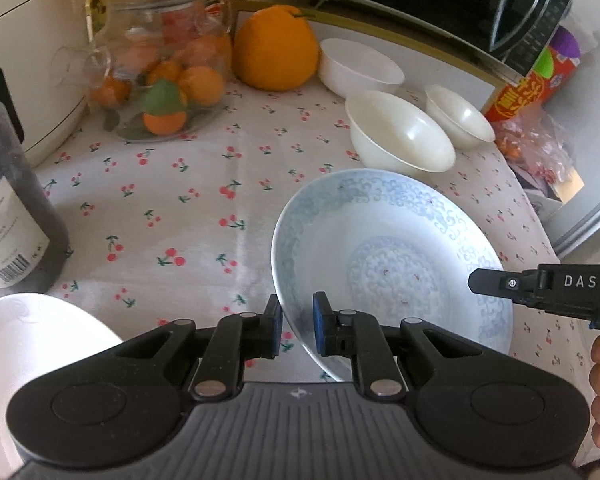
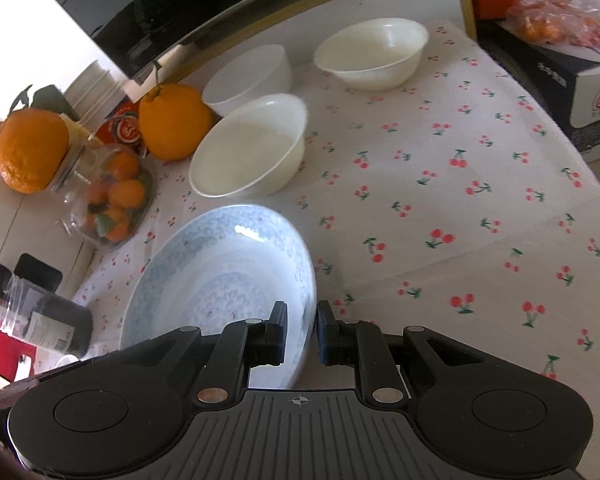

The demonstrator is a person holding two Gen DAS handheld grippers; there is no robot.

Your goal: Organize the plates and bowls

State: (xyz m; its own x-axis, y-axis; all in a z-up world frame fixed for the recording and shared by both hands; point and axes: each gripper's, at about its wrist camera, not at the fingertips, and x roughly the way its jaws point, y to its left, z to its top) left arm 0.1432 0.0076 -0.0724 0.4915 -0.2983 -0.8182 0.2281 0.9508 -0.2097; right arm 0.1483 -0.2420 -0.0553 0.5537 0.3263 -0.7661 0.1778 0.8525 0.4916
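A pale blue patterned plate (image 1: 380,232) (image 2: 220,264) is over the cherry-print tablecloth (image 1: 172,200). My left gripper (image 1: 298,324) is shut on its near left rim. My right gripper (image 2: 302,328) is shut on the opposite rim, and its tip also shows over the plate's right edge in the left wrist view (image 1: 484,280). Three white bowls stand apart behind the plate: a far one (image 1: 360,66) (image 2: 248,76), a middle one (image 1: 400,136) (image 2: 248,148) and a right one (image 1: 458,116) (image 2: 372,52). A white plate (image 1: 28,340) lies at the lower left.
A large orange (image 1: 276,48) and a glass jar of small oranges (image 1: 164,64) stand at the back left. A dark labelled jar (image 1: 8,216) is at the left. A black microwave (image 1: 480,4), a red box (image 1: 516,100) and a carton (image 2: 588,96) line the back and right.
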